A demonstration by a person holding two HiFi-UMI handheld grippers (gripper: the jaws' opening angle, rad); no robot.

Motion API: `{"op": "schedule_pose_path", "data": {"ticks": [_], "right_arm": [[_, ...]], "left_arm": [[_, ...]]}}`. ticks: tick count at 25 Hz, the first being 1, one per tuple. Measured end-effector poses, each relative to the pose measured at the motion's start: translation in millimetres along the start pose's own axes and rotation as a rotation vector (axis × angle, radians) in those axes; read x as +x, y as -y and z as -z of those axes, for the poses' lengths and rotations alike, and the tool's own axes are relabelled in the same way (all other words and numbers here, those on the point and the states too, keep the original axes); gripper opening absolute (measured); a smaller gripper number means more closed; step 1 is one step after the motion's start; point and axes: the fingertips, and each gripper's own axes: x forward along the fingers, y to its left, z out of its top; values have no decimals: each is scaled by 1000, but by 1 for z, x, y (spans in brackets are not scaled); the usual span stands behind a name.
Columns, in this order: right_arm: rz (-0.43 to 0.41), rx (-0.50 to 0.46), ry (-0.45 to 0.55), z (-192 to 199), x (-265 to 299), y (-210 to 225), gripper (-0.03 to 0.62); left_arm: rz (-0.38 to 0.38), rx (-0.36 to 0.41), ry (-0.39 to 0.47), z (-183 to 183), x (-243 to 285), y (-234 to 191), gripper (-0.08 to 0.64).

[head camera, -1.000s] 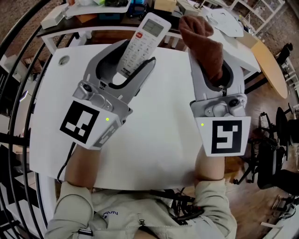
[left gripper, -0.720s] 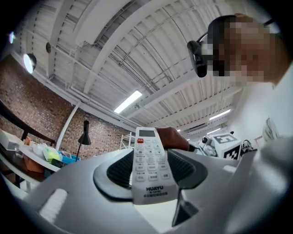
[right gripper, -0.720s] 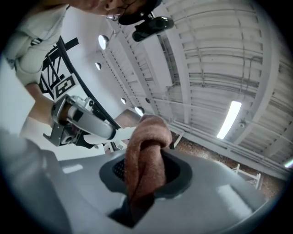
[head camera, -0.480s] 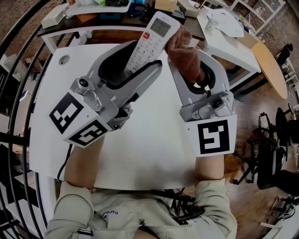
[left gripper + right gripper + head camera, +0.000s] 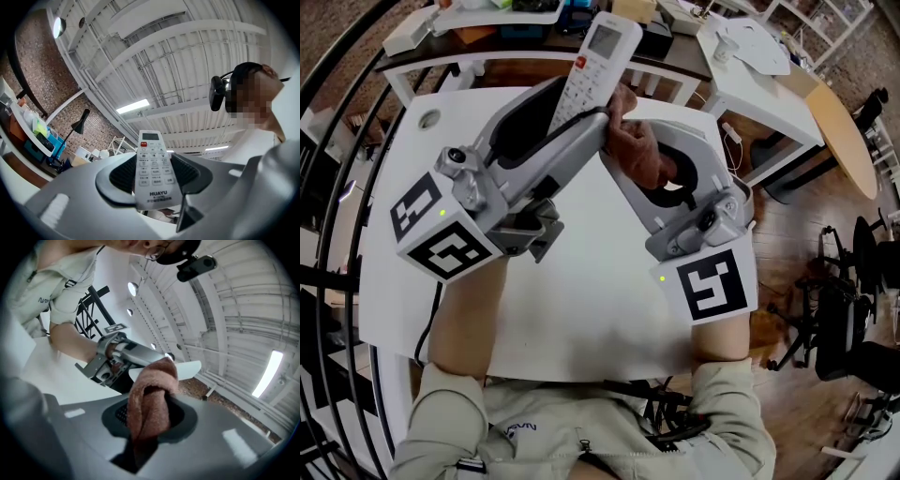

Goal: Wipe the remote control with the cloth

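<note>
My left gripper (image 5: 565, 108) is shut on a white remote control (image 5: 594, 62), held up off the table and tilted away from me. In the left gripper view the remote (image 5: 152, 168) stands between the jaws of that gripper (image 5: 153, 174) with its buttons and small screen facing the camera. My right gripper (image 5: 649, 155) is shut on a folded brown cloth (image 5: 636, 150), whose bunched end touches the side of the remote and the left jaw. In the right gripper view the cloth (image 5: 149, 404) sticks up from the gripper (image 5: 150, 414) with the remote (image 5: 164, 372) just behind it.
A white table (image 5: 581, 291) lies below both grippers. Behind it stands a dark shelf (image 5: 487, 33) with boxes and clutter. A second white table (image 5: 750, 66) and a round wooden top (image 5: 839, 131) are at the right. A black railing (image 5: 328, 187) curves along the left.
My right gripper has come down and leftward, bringing the cloth from apart against the remote. My left gripper has rolled, its marker cube turning, while staying in about the same place.
</note>
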Motion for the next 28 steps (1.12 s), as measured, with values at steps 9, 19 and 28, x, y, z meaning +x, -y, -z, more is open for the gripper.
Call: {"op": "schedule_pose_path", "data": {"ticks": [9, 19, 28], "right_arm": [[-184, -67, -29, 2, 7, -37, 78], [122, 4, -56, 12, -13, 33, 81], [397, 236, 15, 21, -38, 90, 84]], "left_arm": [[2, -57, 27, -5, -4, -8, 244], [70, -129, 20, 1, 1, 1, 244], [167, -156, -49, 23, 13, 26, 244]]}}
